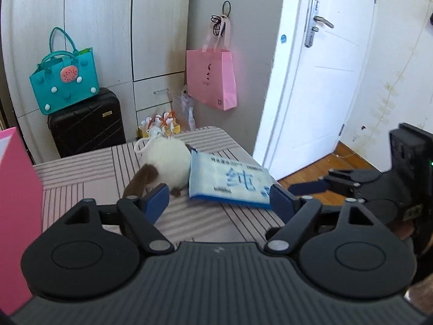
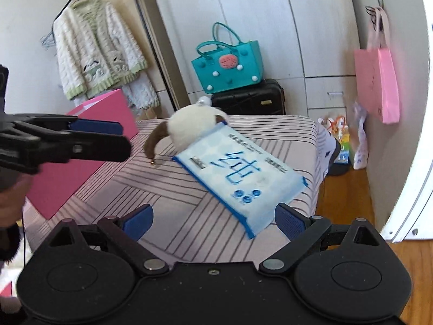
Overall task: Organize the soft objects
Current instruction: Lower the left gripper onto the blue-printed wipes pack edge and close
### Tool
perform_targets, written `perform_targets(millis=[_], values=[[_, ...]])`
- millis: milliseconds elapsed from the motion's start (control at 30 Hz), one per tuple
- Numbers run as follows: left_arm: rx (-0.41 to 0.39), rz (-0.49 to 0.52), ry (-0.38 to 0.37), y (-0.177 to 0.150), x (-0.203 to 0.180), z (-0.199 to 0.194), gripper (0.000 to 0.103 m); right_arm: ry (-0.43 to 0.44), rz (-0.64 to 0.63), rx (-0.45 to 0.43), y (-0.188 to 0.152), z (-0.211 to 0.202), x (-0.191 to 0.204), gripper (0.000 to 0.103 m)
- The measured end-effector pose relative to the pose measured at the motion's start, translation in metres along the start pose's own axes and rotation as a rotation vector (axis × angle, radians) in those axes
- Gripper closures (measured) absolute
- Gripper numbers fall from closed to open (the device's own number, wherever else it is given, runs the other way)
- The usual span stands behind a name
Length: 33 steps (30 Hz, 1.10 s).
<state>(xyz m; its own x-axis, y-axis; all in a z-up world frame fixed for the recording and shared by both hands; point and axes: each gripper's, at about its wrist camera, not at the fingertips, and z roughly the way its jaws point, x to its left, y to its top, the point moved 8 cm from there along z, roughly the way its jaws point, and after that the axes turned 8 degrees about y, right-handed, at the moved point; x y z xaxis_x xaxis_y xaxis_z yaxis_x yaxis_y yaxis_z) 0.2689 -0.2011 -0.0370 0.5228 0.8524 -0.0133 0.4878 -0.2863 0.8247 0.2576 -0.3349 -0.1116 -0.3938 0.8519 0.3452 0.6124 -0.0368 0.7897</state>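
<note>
A white and brown plush toy (image 1: 165,162) with a white loop lies on the striped table (image 1: 89,178), touching a blue and white tissue pack (image 1: 230,181) on its right. My left gripper (image 1: 219,203) is open and empty just in front of both. In the right wrist view the plush toy (image 2: 192,127) lies behind the tissue pack (image 2: 240,178), and my right gripper (image 2: 213,220) is open and empty at the pack's near end. The left gripper's fingers (image 2: 94,127) show at the left there. The right gripper (image 1: 319,185) shows at the right of the left wrist view.
A pink box (image 1: 16,211) stands on the table's left side; it also shows in the right wrist view (image 2: 81,149). Behind are a black suitcase (image 1: 86,122) with a teal bag (image 1: 63,81), a hanging pink bag (image 1: 211,78), a wardrobe and a white door (image 1: 319,81).
</note>
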Motion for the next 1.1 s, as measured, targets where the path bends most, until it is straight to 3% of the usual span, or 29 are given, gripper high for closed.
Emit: perform_targets(millis=[233,333,433,533,567,700,967,1100], values=[[0.1,-0.081,0.017,-0.009,0.002,0.049,0.035,0.01,0.056,0.003,0.003,0.016,-0.019,0.005],[0.116,-0.109,0.019,-0.013,0.002,0.06,0.039,0.066,0.06,-0.015,0.003,0.018,-0.022,0.003],[0.119,-0.162,0.021,-0.013,0.006,0.069,0.048,0.099,0.078,-0.028,0.005,0.017,-0.024,0.003],[0.092,-0.173,0.075,-0.013,0.011,0.075,0.057,0.117,0.09,-0.033,0.005,0.017,-0.024,0.003],[0.085,-0.161,0.072,-0.012,0.009,0.075,0.066,0.118,0.089,-0.031,0.005,0.017,-0.025,0.003],[0.077,-0.241,0.045,-0.012,0.01,0.077,0.076,0.114,0.074,-0.032,0.005,0.018,-0.024,0.004],[0.079,-0.321,0.019,-0.021,0.011,0.07,0.081,0.044,0.054,-0.064,0.003,0.015,-0.024,0.02],[0.12,-0.31,-0.008,-0.028,0.001,0.064,0.08,0.066,0.118,-0.069,0.006,0.012,-0.024,0.02]])
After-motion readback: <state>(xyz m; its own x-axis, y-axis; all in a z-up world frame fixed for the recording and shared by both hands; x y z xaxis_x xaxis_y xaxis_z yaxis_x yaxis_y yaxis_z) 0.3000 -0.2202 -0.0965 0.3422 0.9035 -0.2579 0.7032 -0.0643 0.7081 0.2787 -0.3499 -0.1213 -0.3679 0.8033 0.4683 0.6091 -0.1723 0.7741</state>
